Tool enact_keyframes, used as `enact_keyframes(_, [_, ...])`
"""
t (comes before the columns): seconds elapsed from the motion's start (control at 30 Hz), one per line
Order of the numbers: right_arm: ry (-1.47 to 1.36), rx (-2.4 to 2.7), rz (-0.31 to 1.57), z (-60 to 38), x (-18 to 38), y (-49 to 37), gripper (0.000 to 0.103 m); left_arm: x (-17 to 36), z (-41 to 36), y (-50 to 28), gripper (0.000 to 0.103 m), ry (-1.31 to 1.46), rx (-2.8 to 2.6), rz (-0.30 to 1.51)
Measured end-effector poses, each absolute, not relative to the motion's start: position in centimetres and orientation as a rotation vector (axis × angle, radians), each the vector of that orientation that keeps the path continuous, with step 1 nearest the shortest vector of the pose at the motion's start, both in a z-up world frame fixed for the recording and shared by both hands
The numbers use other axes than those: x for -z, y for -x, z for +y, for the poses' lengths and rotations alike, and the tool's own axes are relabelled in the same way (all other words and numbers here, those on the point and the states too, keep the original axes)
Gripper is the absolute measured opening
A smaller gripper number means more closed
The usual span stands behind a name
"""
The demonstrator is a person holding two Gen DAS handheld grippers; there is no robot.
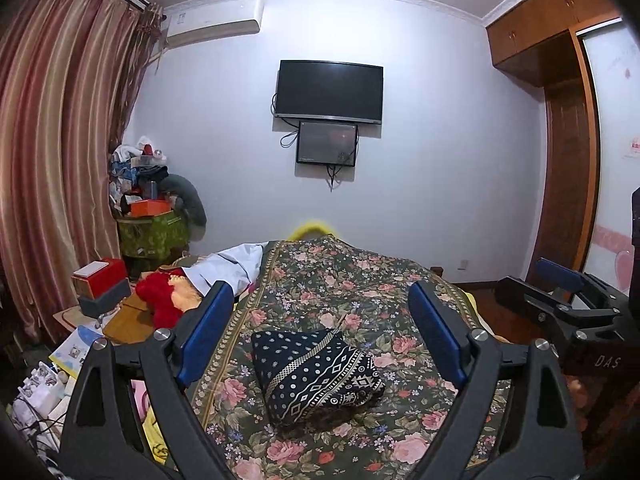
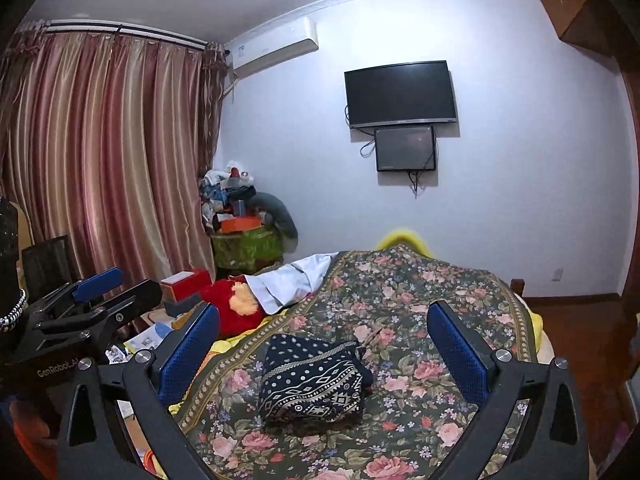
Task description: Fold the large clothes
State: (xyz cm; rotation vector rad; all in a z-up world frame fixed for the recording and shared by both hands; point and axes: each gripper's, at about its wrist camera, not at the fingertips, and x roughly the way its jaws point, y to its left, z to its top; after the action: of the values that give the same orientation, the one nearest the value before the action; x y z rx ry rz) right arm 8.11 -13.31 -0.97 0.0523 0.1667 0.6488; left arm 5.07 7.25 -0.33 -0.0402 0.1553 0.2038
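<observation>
Two grippers hang side by side at the near end of the bed, and neither has anything in it. The left gripper (image 1: 320,304) has its blue-padded fingers (image 1: 210,320) spread wide, nothing between them but open air. The right gripper (image 2: 320,320) is wide apart too, blue pads (image 2: 456,344) clear of everything. In the left wrist view the right gripper shows at the right edge; in the right wrist view the left one sits at the left edge.

There's the folded garment (image 1: 316,372), a dark navy bundle with white dots and diamond bands, lying as a compact block on the floral bedspread (image 1: 360,280), near the middle of the bed. It sits between both pairs of fingers as seen from each camera, but apart from them, untouched.

Far left on the bed, a pale blue cloth (image 1: 236,260) is crumpled beside a red plush toy (image 1: 160,296). On the far wall, a dark television (image 1: 329,92) with a smaller screen (image 1: 327,143) below it. Striped curtains (image 1: 56,140) hang on the left.
</observation>
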Motion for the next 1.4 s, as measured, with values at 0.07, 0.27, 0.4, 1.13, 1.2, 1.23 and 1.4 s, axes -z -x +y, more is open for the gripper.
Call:
enact_keyframes(0.07, [-0.049, -0.647, 0.166, -13.1, 0.9, -8.2, 0.103, 0.3, 7.3, -5.1, 0.089, 0.04, -0.202, 0.154])
enact_keyframes(0.27, [-0.053, -0.649, 0.169, -13.2, 0.9, -8.3, 0.103, 0.6, 7.5, -5.5, 0.09, 0.042, -0.206, 0.159])
enact_keyframes(0.4, [-0.054, -0.649, 0.175, -13.0, 1.0, -8.5, 0.103, 0.7, 7.9, -5.9, 0.09, 0.047, -0.207, 0.167])
enact_keyframes(1.13, [-0.058, -0.648, 0.169, -12.6, 1.4, -8.7, 0.103, 1.1, 8.2, -6.7, 0.092, 0.041, -0.192, 0.181])
enact_keyframes(1.2, [-0.058, -0.645, 0.167, -12.6, 1.3, -8.6, 0.103, 1.1, 8.2, -6.6, 0.093, 0.041, -0.19, 0.18])
enact_keyframes(1.23, [-0.059, -0.644, 0.166, -12.6, 1.3, -8.5, 0.103, 1.1, 8.2, -6.6, 0.093, 0.042, -0.189, 0.181])
enact_keyframes(1.4, [-0.062, -0.641, 0.162, -12.5, 1.2, -8.2, 0.103, 1.0, 8.2, -6.5, 0.093, 0.043, -0.186, 0.18])
